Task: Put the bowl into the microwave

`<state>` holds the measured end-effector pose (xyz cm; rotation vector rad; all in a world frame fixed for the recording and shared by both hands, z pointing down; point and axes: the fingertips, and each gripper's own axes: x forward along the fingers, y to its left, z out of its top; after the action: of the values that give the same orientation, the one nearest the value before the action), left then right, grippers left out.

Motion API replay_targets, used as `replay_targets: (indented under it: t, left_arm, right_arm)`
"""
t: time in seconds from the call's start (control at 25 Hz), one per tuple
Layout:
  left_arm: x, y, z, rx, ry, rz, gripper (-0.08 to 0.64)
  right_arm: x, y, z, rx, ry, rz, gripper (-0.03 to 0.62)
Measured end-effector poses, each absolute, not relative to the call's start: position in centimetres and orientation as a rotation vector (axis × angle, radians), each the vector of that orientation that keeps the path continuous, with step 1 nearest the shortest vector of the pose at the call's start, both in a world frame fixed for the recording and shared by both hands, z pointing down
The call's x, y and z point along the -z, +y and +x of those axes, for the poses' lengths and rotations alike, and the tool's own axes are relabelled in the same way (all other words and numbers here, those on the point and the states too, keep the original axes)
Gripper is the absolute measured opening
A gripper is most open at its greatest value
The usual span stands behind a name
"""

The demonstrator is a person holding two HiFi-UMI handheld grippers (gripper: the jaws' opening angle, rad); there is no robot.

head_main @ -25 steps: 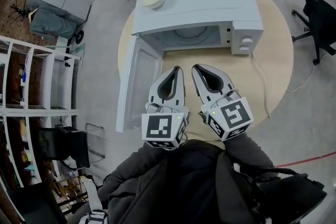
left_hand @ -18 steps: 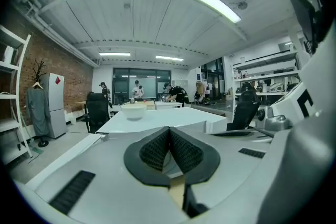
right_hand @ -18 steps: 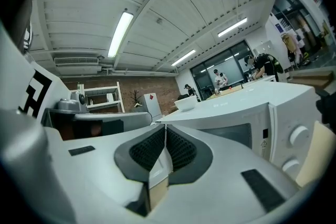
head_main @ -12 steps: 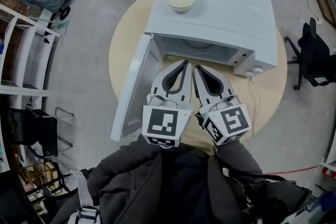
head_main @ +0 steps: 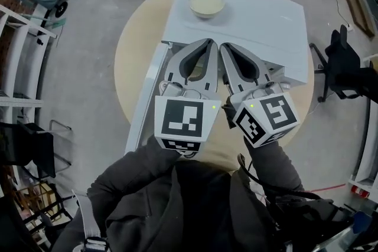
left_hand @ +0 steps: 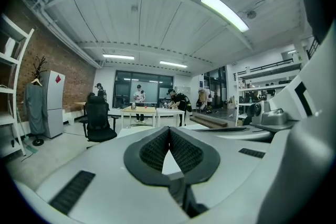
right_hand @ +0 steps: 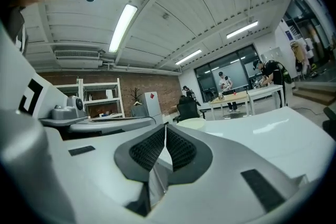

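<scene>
Bowl [head_main: 206,2] atop microwave [head_main: 260,20], door [head_main: 146,104] open

1. We see the bowl [head_main: 206,2], pale cream, round and shallow. It stands upright on the microwave's flat top, near the far left corner as we look down on it.
2. The microwave [head_main: 260,20] is a white box that sits on a round, light wooden table [head_main: 127,62], with its front turned towards us.
3. Its door [head_main: 143,109] stands swung wide open on our left, hinged at the left edge of the front.
4. The bowl is outside the oven, not in its cavity.
</scene>
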<state>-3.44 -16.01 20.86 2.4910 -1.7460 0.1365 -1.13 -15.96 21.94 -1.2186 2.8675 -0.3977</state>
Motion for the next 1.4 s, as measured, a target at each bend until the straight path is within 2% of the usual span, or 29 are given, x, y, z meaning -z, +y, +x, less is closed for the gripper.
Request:
replay_targets:
  t: [0.32,0.4,0.48,0.92,1.24,1.32,1.4]
  left_arm:
    - [-17.8,-21.0,-5.2,-0.070,-1.807,2.491,0.009]
    - [-18.8,-21.5,-5.5,-0.072,-1.799,2.469,0.009]
    - [-19.7,-21.7,-5.8,-0.076,-1.780,2.457,0.009]
    - [-22.3,-22.0,-6.8,-0.062,-1.691,2.446,0.009]
    - [-23.4,-22.0,-7.5,-0.067,-1.668,2.424,0.009]
    - [-23.6,-22.2,-7.8,-0.063,-1.669,2.416,0.009]
    - [-23.7,-22.4,-8.2,-0.056,-1.672,2.409,0.009]
  right_arm:
    - [-19.3,-23.4,-0.3,0.397,2.838,-1.298,0.015]
    - [-20.5,-24.9,-0.2,0.450,2.865,-1.323,0.085]
    - [-21.8,-26.1,-0.6,0.508,2.894,-1.332,0.103]
    - [-26.5,-32.1,-1.3,0.719,2.916,-1.515,0.103]
    - [-26.9,-33.7,-1.5,0.808,2.934,-1.452,0.101]
    - [-27.0,-33.8,-1.9,0.834,2.956,-1.408,0.081]
    - [-27.1,-34.0,-2.3,0.824,2.977,-1.403,0.033]
